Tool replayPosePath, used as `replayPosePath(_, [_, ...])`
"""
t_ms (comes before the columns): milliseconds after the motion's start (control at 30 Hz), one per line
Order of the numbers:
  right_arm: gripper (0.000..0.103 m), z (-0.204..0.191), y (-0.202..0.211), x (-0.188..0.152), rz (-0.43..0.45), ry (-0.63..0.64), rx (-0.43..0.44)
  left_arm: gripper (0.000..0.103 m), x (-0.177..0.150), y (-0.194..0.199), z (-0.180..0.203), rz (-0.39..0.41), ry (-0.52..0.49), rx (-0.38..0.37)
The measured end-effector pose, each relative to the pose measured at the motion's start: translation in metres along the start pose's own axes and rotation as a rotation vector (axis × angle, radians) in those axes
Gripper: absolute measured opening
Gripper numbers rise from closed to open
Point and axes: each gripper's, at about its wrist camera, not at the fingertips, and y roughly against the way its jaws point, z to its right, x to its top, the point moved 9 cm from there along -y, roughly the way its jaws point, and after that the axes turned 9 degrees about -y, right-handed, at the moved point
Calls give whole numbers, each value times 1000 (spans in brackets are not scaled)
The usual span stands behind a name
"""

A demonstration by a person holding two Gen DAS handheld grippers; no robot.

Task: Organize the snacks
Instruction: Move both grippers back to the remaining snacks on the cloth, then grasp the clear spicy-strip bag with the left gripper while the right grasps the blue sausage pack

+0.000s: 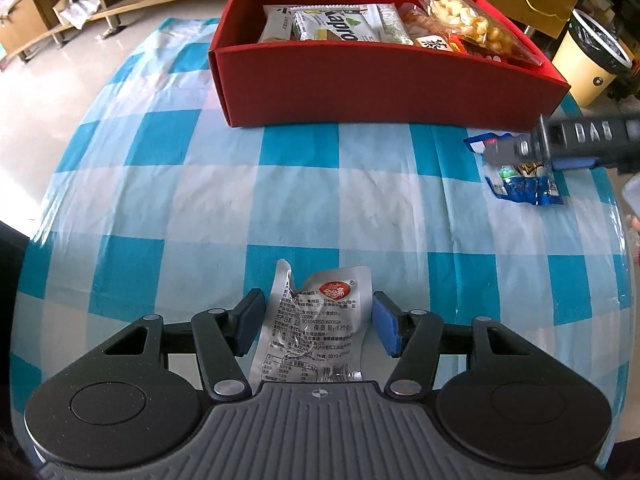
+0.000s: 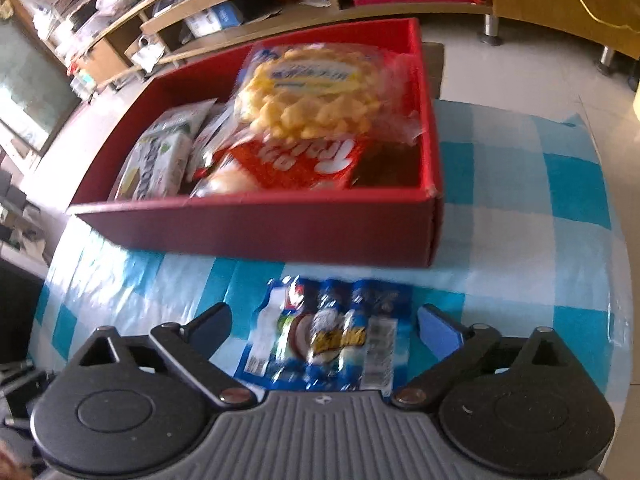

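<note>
Left hand-held gripper (image 1: 318, 326) pinching silver pouch (image 1: 314, 328): light, crinkly, grip mid. Right (image 2: 325, 326) spread round blue pack (image 2: 328, 332), box (image 2: 256, 236) at 12.

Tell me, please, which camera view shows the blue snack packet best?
The right wrist view: the blue snack packet lies close, nearly whole, between the open tongs. In the left wrist view it is small, at the right edge, partly hidden by the other tool.

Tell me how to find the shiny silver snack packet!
Start at the big red box of snacks on the blue-and-white checked tablecloth. Come toward the near edge of the table, to the left hand-held gripper. The silver packet lies between its fingers: crinkly foil, a red round logo, black print, unlike the blue packet farther right.
</note>
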Motion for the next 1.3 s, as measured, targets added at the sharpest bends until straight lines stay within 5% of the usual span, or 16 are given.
replayPosePath(200, [94, -38, 14, -44, -121, 23, 149, 66, -4, 3, -4, -11, 22, -36])
replayPosePath(367, [94, -37, 25, -32, -18, 92, 23, 66, -6, 4, -6, -13, 37, -58])
replayPosePath(633, [95, -60, -16, -19, -60, 202, -20, 74, -6, 3, -3, -10, 14, -58])
replayPosePath(867, [102, -67, -26, -30, -37, 267, -60, 91, -7, -1, 7, -7, -61, -51])
replayPosePath(967, [102, -72, -29, -36, -24, 319, -88, 103, -12, -9, 2, -38, -81, 16])
replayPosePath(1100, [97, -70, -24, -36, -6, 327, -104, 98, -13, -8, -5, -29, -50, 4])
replayPosePath(1167, [76, -69, -17, -35, 7, 318, -103, 95, -13, -6, -5, -24, -52, 12])
replayPosePath(1200, [69, -68, -12, -36, 10, 316, -96, 90, -11, -4, -6, -22, -47, 11])
replayPosePath(1300, [69, -68, -9, -41, 14, 330, -105, 71, -10, 2, -12, -11, -24, 15])
